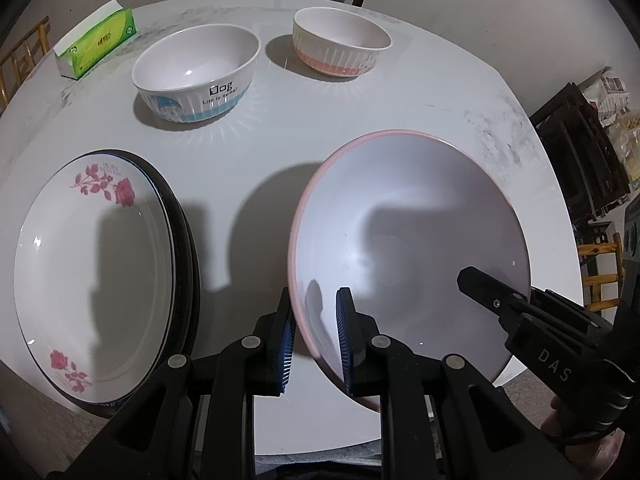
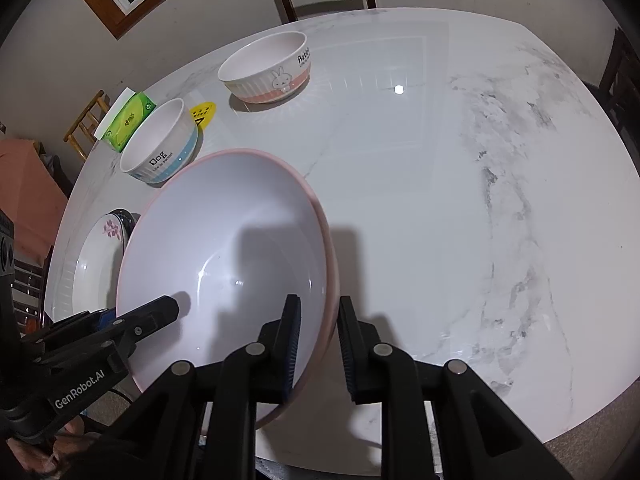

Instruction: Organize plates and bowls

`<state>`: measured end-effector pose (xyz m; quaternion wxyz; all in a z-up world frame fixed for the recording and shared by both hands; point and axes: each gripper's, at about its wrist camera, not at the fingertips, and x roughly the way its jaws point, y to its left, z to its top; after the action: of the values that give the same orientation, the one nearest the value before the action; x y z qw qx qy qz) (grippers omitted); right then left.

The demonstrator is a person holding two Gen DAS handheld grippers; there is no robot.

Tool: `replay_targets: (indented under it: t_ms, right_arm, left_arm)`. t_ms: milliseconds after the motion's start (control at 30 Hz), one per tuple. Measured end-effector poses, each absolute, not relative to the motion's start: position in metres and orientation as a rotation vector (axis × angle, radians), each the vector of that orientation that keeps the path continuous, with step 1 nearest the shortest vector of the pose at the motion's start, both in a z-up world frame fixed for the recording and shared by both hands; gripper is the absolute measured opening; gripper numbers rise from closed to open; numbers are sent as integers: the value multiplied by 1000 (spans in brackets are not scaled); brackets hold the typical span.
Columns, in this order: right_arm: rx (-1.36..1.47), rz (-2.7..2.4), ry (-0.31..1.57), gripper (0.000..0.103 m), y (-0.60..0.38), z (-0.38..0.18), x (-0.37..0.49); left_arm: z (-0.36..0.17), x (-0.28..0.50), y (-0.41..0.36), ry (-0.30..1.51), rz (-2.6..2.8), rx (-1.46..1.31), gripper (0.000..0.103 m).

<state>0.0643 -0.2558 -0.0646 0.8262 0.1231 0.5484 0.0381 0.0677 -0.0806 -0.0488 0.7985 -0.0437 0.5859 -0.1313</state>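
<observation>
My left gripper and right gripper both pinch the plate rim; it looks stiff, glazed, slippery and breakable.

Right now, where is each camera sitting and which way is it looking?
Left wrist view: sits on the left tool, looking steeply down at the table; its two fingers pinch the pink-rimmed bowl at its left rim, and the right tool shows at the right.
Right wrist view: sits on the right tool, also looking down; its fingers straddle the same bowl's right rim, and the left tool shows at the left.
Both share: the pink-rimmed bowl, the rose plate, the blue bowl, the rabbit bowl and the tissue pack.
</observation>
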Motion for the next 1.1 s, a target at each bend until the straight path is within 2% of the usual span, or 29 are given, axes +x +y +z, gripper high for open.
replay_targets:
  t_ms: [333, 467, 833, 1100]
  right_arm:
    - [266, 80, 1148, 25, -257, -57, 66]
    - [256, 70, 1130, 33, -258, -52, 67]
    - [274, 48, 1071, 33, -267, -34, 69]
    - [256, 64, 1038, 33, -258, -19, 73]
  left_arm:
    - [-42, 66, -83, 1214, -264, -50, 22]
    - [-40, 66, -81, 1199, -250, -36, 24]
    - [-29, 67, -73, 1135, -203, 10, 28]
    - [-23, 68, -70, 1098, -189, 31, 35]
